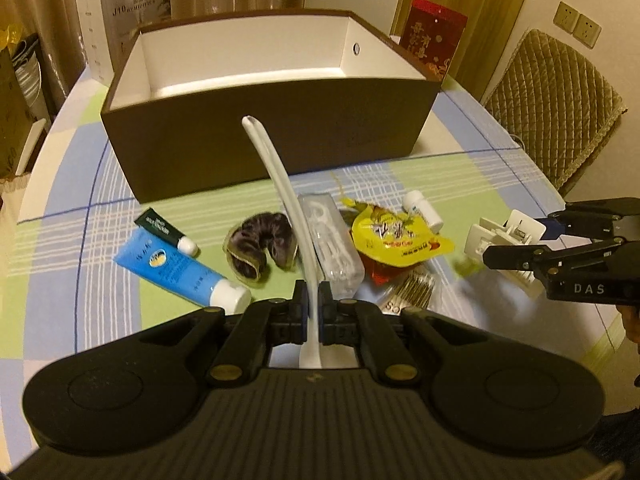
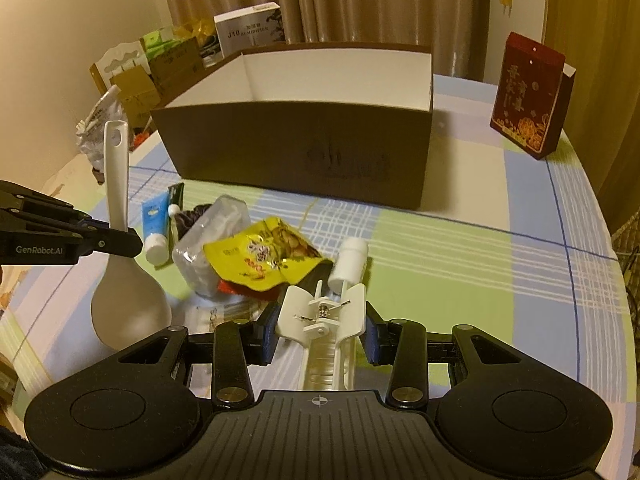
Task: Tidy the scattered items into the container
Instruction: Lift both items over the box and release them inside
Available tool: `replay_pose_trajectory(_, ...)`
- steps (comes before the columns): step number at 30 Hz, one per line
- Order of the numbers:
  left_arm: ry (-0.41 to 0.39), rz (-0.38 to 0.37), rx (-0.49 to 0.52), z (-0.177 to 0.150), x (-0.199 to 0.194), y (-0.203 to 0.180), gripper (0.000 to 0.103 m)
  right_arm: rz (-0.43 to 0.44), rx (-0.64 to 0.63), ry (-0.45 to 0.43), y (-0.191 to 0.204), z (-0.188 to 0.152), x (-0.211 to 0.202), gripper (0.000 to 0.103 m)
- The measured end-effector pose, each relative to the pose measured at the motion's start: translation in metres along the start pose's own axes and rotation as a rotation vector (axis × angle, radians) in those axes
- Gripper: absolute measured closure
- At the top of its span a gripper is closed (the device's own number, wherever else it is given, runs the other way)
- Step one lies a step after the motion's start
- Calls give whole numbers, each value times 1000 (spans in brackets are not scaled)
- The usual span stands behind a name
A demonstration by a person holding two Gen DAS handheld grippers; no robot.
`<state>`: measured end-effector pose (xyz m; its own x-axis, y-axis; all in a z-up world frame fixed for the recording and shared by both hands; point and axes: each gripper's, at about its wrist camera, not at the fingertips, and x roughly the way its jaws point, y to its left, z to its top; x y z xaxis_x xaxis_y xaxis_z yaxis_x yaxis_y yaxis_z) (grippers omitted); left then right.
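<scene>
My left gripper (image 1: pixel 314 300) is shut on a white rice spoon (image 1: pixel 280 184), handle pointing up toward the brown box (image 1: pixel 272 136); the right wrist view shows the same spoon (image 2: pixel 120 280) with its bowl hanging down, held by the left gripper (image 2: pixel 120 240). My right gripper (image 2: pixel 320 324) is shut on a white plastic clip (image 2: pixel 324 320), lifted above the table; from the left wrist view the clip (image 1: pixel 500 240) sits in the right gripper (image 1: pixel 516 240). The box (image 2: pixel 296 152) stands open, its visible white inside bare.
On the checked cloth lie a blue tube (image 1: pixel 176 268), a small dark tube (image 1: pixel 164 230), a dark scrunchie (image 1: pixel 260 246), a clear floss case (image 1: pixel 332 240), a yellow snack packet (image 1: pixel 396 236), a white bottle (image 2: pixel 350 262) and cotton swabs (image 1: pixel 412 294). A red carton (image 2: pixel 528 96) stands right.
</scene>
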<state>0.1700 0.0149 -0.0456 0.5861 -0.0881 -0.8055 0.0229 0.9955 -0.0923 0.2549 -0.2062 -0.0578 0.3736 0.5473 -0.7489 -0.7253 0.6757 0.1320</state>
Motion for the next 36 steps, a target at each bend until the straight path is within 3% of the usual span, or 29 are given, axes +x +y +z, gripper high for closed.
replay_pose_trajectory(18, -141, -5, 8, 50, -34, 13, 101, 130, -41, -118, -9, 75, -8, 59)
replay_pose_trajectory(25, -213, -5, 29, 85, -42, 20, 101, 171, -66, -180, -14, 118, -7, 60)
replay_pose_trajectory(27, -237, -6, 36, 97, -44, 22, 101, 179, -71, -198, -17, 132, -6, 66)
replay_pose_trajectory(36, -313, 20, 70, 155, -38, 33, 101, 189, -83, -261, -23, 198, 18, 66)
